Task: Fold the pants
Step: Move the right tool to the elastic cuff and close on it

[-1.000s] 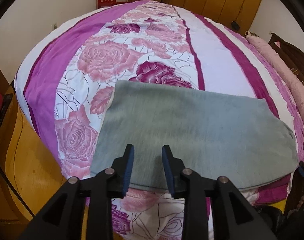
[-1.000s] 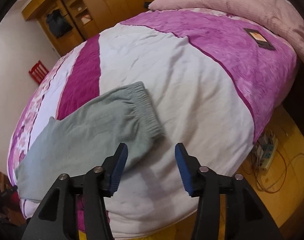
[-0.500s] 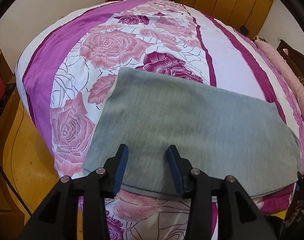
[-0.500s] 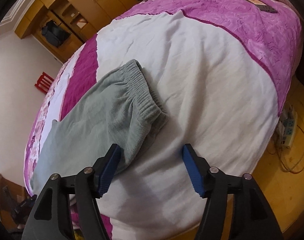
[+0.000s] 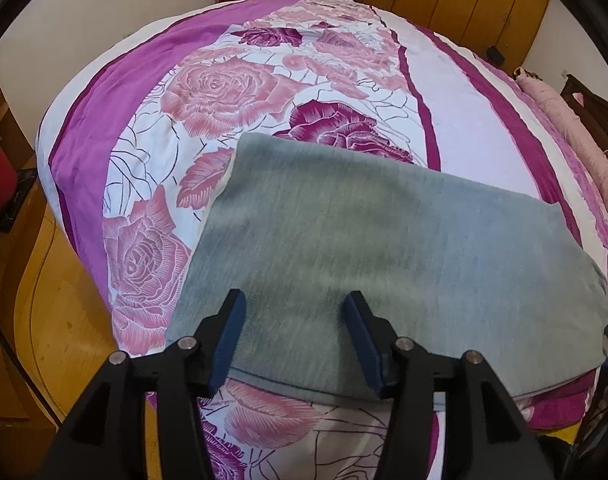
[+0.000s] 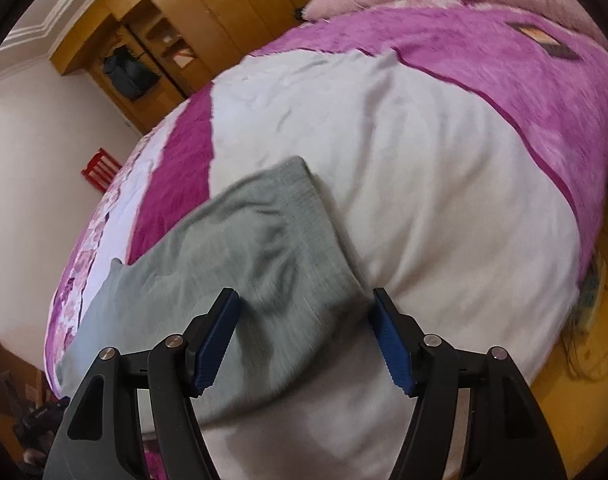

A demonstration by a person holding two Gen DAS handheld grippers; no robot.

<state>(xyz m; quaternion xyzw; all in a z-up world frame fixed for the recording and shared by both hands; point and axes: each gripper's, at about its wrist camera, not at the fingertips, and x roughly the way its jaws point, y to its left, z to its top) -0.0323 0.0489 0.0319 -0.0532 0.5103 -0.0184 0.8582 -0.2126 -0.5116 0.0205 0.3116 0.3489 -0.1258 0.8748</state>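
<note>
**Both grippers spread over opposite ends of the pants**

The grey pants (image 5: 383, 248) were laid flat along the near edge of the bed (image 5: 224, 92), already doubled leg on leg. The left gripper (image 5: 294, 340) was held wide open and empty above the near hem edge. The right gripper (image 6: 304, 334) was likewise spread and empty, poised over the waistband (image 6: 315, 224) corner. Such placement was judged to prepare a two-ended pinch, so that one end could be carried over the other.
</note>
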